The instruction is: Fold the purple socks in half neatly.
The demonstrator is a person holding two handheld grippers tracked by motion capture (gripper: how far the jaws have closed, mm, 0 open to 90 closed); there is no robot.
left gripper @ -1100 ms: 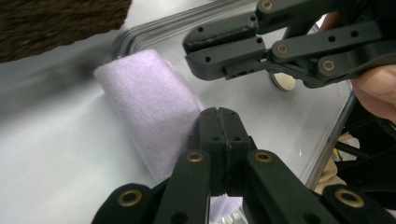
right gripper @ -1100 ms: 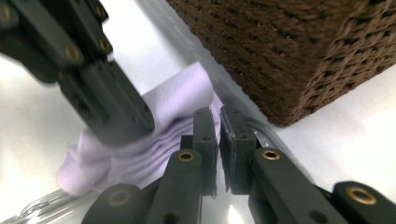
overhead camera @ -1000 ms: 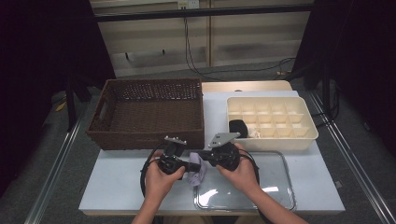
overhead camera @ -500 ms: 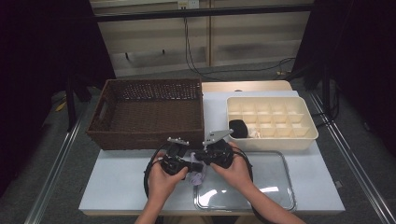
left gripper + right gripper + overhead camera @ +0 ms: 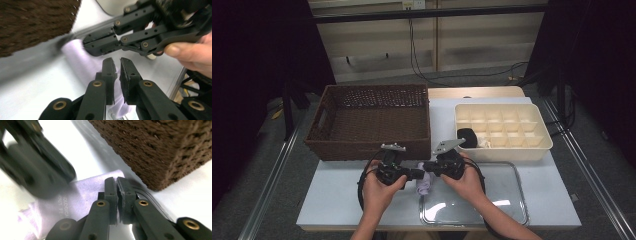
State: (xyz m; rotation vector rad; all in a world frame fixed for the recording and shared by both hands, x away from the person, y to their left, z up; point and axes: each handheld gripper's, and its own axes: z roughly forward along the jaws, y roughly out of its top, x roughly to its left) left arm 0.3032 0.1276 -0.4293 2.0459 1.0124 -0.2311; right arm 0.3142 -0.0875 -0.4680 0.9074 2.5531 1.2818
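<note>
A lilac cloth [image 5: 424, 184] [image 5: 82, 65] [image 5: 82, 192] lies crumpled at the table's front, on the left edge of a clear tray [image 5: 507, 200]. Both grippers meet tip to tip over it. My right gripper [image 5: 428, 167] [image 5: 116, 179] is shut, pinching the cloth's upper end; in the left gripper view its tips [image 5: 86, 46] sit on that end. The jaws of my left gripper [image 5: 416, 174] [image 5: 117, 60] have just been opening and stand a narrow slit apart. The cloth runs behind and under them, and nothing shows between the pads.
A brown wicker basket [image 5: 367, 145] [image 5: 30, 22] [image 5: 160, 150] stands just behind the grippers. At back right a cream compartment tray [image 5: 502, 150] holds a black object [image 5: 468, 136] and a small white one [image 5: 484, 143]. Cables loop beside the hands.
Both hands stay in about the same spot over the cloth. The grippers remain tip to tip, and nothing else on the table has moved.
</note>
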